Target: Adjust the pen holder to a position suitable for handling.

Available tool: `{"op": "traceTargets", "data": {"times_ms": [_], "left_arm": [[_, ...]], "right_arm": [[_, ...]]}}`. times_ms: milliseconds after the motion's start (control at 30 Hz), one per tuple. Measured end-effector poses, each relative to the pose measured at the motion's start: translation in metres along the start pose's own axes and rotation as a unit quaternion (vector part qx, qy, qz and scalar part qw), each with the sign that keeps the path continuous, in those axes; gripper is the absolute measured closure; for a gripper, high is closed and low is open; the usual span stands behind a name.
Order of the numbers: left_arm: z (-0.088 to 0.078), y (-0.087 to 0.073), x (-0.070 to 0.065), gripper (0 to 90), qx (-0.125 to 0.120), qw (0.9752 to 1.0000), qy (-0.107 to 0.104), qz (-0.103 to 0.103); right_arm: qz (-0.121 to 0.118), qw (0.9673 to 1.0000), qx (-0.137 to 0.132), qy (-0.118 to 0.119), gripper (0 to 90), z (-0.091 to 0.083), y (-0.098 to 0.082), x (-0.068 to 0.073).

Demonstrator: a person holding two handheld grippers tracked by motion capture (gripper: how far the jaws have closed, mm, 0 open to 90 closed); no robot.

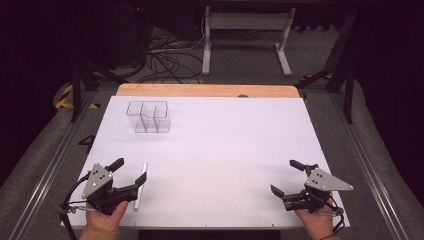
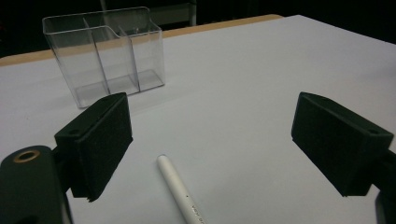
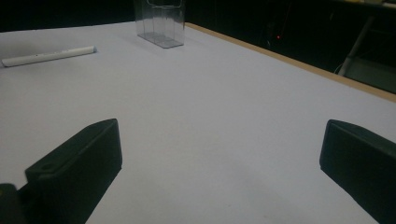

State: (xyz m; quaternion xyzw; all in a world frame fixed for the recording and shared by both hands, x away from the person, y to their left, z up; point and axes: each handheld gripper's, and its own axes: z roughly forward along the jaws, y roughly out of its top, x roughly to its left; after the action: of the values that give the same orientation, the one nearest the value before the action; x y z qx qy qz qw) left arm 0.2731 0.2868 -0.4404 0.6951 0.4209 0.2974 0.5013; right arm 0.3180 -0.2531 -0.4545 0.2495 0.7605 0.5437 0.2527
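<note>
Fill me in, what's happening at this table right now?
A person holds a two-jaw gripper in each hand over a white table. Both are open and hold nothing. The left gripper sits at the near left with a white pen lying flat between its jaws, ungripped. The right gripper is at the near right, over bare table. A clear divided organizer stands upright at the far left, apparently empty.

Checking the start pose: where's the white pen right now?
In the high view the white pen lies flat on the table's near-left part, beside the open left gripper, well short of the clear organizer.
</note>
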Motion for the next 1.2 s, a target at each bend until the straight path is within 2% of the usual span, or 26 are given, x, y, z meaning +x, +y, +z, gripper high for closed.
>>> {"op": "traceTargets", "data": {"times_ms": [100,333,467,600,833,900,1200], "left_arm": [[-0.001,0.001,0.0,13.1,-0.002,1.0,0.001,-0.004],[-0.003,0.003,-0.002,13.9,-0.002,1.0,-0.001,0.004],[-0.003,0.004,-0.004,14.0,0.001,0.9999,0.0,0.011],[-0.003,0.005,-0.007,14.0,0.003,0.9997,0.005,0.023],[-0.003,0.008,-0.007,14.1,0.01,0.9998,0.005,0.014],[-0.002,0.013,-0.008,14.5,0.022,0.9997,0.006,0.006],[0.007,0.026,-0.007,14.5,0.041,0.9991,0.002,0.007]], "right_arm": [[0.003,1.0,0.0,0.007,0.0,0.001,-0.001,0.001],[-0.009,0.9999,0.002,0.005,0.1,0.002,0.001,0.006],[-0.004,1.0,0.001,0.006,1.2,0.001,0.001,0.007],[-0.009,0.9999,-0.001,0.009,2.4,0.0,0.001,0.009],[-0.007,0.9999,0.004,0.01,3.6,0.0,0.001,0.01],[-0.011,0.9999,0.001,0.011,3.8,0.0,0.002,0.01],[-0.01,0.9998,0.004,0.015,3.8,0.001,0.001,0.011]]}}
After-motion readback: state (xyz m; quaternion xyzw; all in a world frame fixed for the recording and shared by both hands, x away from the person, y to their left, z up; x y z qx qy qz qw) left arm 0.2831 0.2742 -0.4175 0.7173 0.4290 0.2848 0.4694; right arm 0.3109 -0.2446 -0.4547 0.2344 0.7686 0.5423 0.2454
